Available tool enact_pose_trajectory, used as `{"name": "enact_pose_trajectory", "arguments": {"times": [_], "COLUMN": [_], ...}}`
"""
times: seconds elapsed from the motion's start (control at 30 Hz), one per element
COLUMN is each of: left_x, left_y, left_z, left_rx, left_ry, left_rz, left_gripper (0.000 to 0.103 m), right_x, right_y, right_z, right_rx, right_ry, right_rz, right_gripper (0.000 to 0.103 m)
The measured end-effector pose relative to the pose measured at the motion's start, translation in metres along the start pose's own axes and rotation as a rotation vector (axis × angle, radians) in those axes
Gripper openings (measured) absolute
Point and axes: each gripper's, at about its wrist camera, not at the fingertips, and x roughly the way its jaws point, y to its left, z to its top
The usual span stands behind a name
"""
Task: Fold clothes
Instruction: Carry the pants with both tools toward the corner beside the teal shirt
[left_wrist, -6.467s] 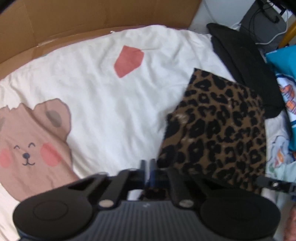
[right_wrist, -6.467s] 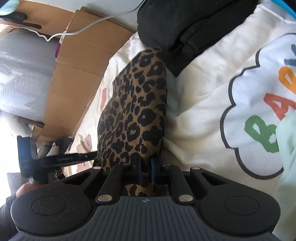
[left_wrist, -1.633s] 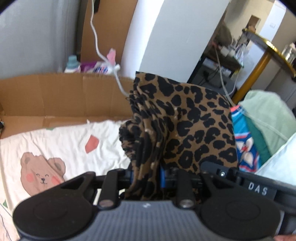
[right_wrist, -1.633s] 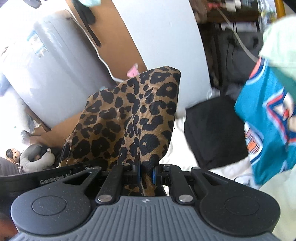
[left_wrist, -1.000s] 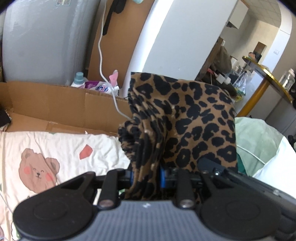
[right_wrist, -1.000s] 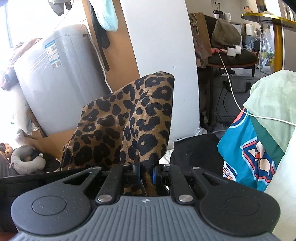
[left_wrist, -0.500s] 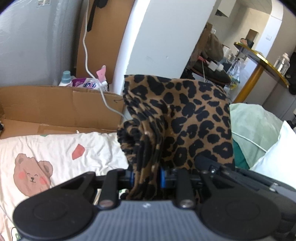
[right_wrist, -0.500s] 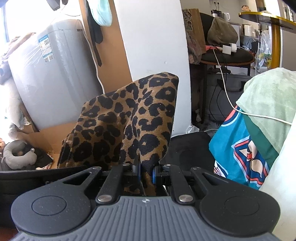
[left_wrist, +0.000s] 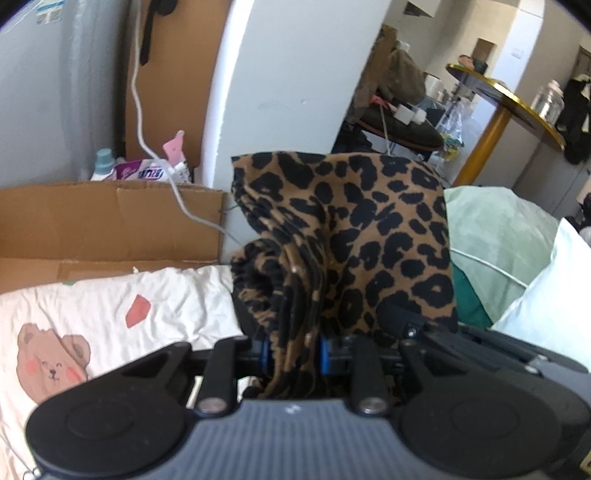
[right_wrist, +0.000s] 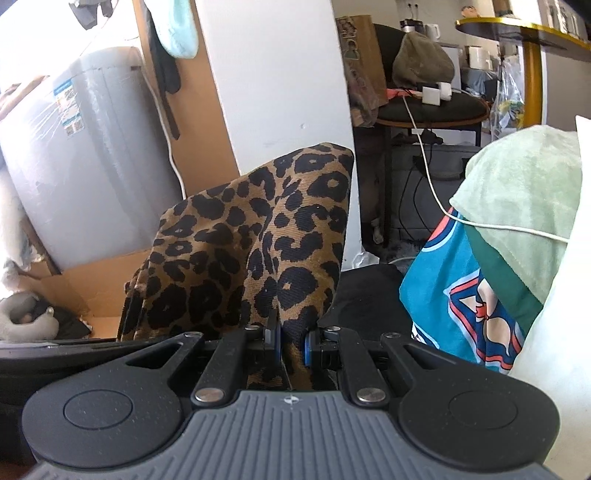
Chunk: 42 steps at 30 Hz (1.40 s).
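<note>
Leopard-print garment (left_wrist: 369, 236) hangs in the air, raised above the bed, and it fills the middle of both wrist views. The left hand-held gripper (left_wrist: 293, 350) is closed on a thick bunch of its gathered folds, and the cloth stands up from between the blue pads. The right hand-held gripper (right_wrist: 291, 349) clamps a thinner edge of the same garment (right_wrist: 258, 240). Under it on the left lies the white bed sheet (left_wrist: 110, 314) with a bear drawing, and a cardboard sheet (left_wrist: 103, 221) stands behind. On the right are a pale green blanket (right_wrist: 524, 192) and a teal printed cloth (right_wrist: 461, 295).
</note>
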Motion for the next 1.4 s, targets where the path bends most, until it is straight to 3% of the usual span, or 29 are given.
{"name": "enact_pose_trajectory", "arguments": {"times": [0.6, 0.97, 1.4], "left_x": [0.029, 0.099, 0.193], "left_y": [-0.005, -0.007, 0.014], "left_z": [0.019, 0.024, -0.015], "left_rx": [0.022, 0.019, -0.058], "left_ry": [0.011, 0.043, -0.018], "left_rz": [-0.069, -0.056, -0.168], "left_gripper": [0.025, 0.025, 0.025], "right_x": [0.037, 0.107, 0.191], "right_y": [-0.045, -0.075, -0.109], "right_z": [0.012, 0.003, -0.027], "right_rx": [0.065, 0.017, 0.017], "right_ry": [-0.04, -0.042, -0.044], "right_rz": [0.0, -0.004, -0.104], "right_gripper": [0.01, 0.01, 0.01]}}
